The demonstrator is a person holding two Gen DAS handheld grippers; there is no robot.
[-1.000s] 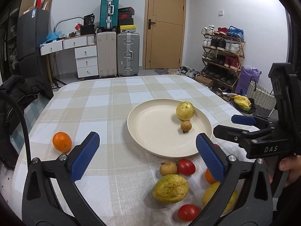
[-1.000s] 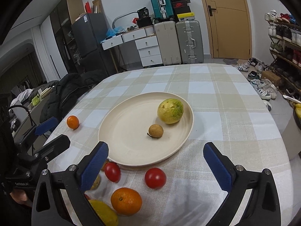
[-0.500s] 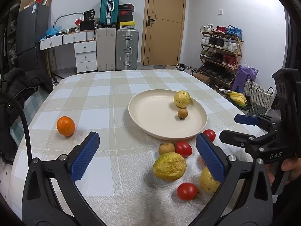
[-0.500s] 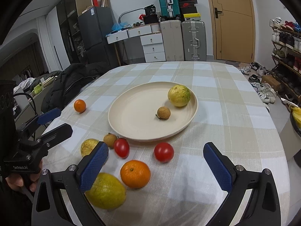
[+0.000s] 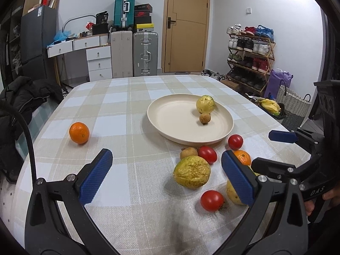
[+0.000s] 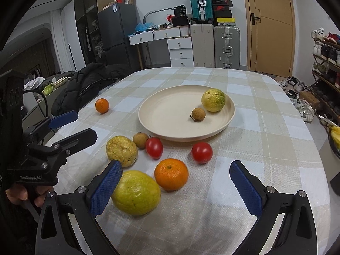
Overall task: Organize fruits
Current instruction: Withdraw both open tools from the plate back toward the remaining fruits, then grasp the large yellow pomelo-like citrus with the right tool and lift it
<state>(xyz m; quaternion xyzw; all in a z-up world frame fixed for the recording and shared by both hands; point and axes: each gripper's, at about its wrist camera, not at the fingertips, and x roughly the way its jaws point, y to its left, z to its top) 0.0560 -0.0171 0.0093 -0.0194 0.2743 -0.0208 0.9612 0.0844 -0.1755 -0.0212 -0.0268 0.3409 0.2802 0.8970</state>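
- Cream plate (image 6: pixel 148 125) held only two fruits; both cameras had pulled back from it.
- Left gripper (image 5: pixel 167 174) and right gripper (image 6: pixel 176 184) were spread wide, empty.
- Orange (image 6: pixel 171 174) near the plate looked next.

tablecloth (image 6: pixel 265 127): checked, beige, white and pale blue. plate (image 6: pixel 170 114), centre of the frame: plain cream. on it, a yellow-green fruit (image 6: pixel 213 100) and a small brown fruit (image 6: pixel 198 114). lower centre: orange (image 6: pixel 171 174), bright orange; two tomatoes (image 6: pixel 201 152), red; wrinkled fruit (image 6: pixel 121 150), dull yellow. finger pads (image 6: pixel 106 191) at the bottom of the frame: dark blue, dimpled, on black arms.
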